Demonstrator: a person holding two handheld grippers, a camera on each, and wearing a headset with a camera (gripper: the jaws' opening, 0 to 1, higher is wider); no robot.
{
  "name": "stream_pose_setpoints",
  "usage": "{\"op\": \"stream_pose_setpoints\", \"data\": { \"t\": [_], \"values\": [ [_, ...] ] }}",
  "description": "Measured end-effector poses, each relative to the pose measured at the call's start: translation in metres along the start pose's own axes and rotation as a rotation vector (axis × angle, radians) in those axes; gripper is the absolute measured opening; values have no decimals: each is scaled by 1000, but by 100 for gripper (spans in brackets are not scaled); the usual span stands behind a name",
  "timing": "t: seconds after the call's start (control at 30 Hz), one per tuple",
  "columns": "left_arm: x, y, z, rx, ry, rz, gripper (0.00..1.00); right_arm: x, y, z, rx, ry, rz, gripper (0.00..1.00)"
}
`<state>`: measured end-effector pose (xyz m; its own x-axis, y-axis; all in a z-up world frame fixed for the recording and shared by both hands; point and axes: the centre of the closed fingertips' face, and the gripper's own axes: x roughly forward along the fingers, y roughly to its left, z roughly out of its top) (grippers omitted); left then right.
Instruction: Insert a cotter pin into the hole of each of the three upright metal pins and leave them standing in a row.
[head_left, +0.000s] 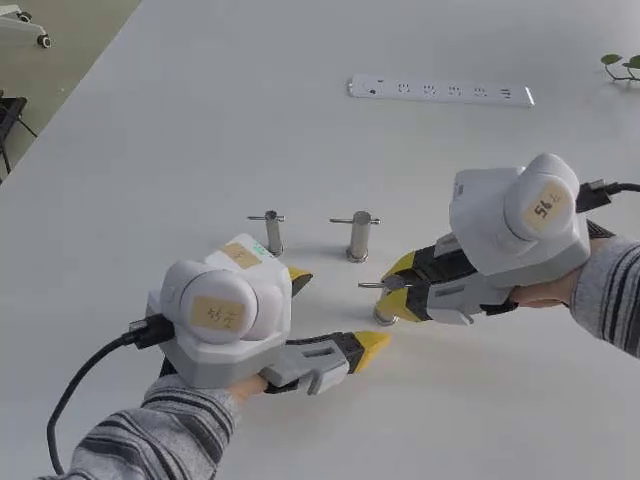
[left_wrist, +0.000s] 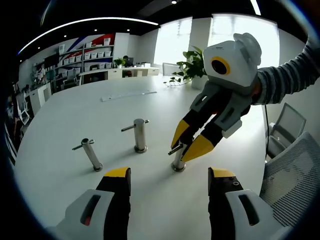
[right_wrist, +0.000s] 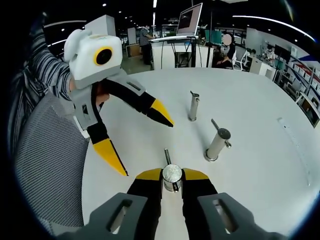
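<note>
- Your right gripper (head_left: 393, 287) is clamped on the head of the nearest metal pin (right_wrist: 171, 176). One yellow jaw tip touches each side of it.
- That pin stands upright on the white table (head_left: 200, 120).
- A cotter pin (right_wrist: 166, 156) sits in its hole, with one end sticking out past the jaw tips.
- Your left gripper (head_left: 336, 309) holds nothing. Its jaws are spread wide, just beside the gripped pin and not touching it.
- The middle metal pin (head_left: 358, 237) and the left metal pin (head_left: 272, 232) stand upright side by side farther from you, apart from both grippers.
- Each of those two carries a cotter pin crosswise through its top.
- A power strip (head_left: 440, 90) lies flat, well beyond the pins.
</note>
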<state>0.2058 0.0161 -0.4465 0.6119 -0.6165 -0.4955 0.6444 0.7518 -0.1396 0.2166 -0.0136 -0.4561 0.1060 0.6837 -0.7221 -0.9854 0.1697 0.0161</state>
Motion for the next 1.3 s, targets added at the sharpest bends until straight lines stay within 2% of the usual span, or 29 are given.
{"op": "stream_pose_setpoints", "data": {
  "t": [0.07,0.3,0.47,0.67,1.0,1.3],
  "values": [
    [-4,2,2,-5,-17,5,63,0,0,0,0,1,5,9],
    [-18,8,6,-3,-33,30,71,0,-2,0,20,-5,6,9],
    [-25,16,10,-29,-50,51,80,-6,-10,-2,28,-3,-14,8],
    [-32,28,14,-24,-58,83,87,-13,-21,-3,17,8,-31,9],
    [-41,45,20,-12,-69,127,90,-20,-45,-6,17,21,-58,9],
    [-45,56,22,-17,-63,139,93,-25,-63,-10,26,35,-81,9]
  ]
}}
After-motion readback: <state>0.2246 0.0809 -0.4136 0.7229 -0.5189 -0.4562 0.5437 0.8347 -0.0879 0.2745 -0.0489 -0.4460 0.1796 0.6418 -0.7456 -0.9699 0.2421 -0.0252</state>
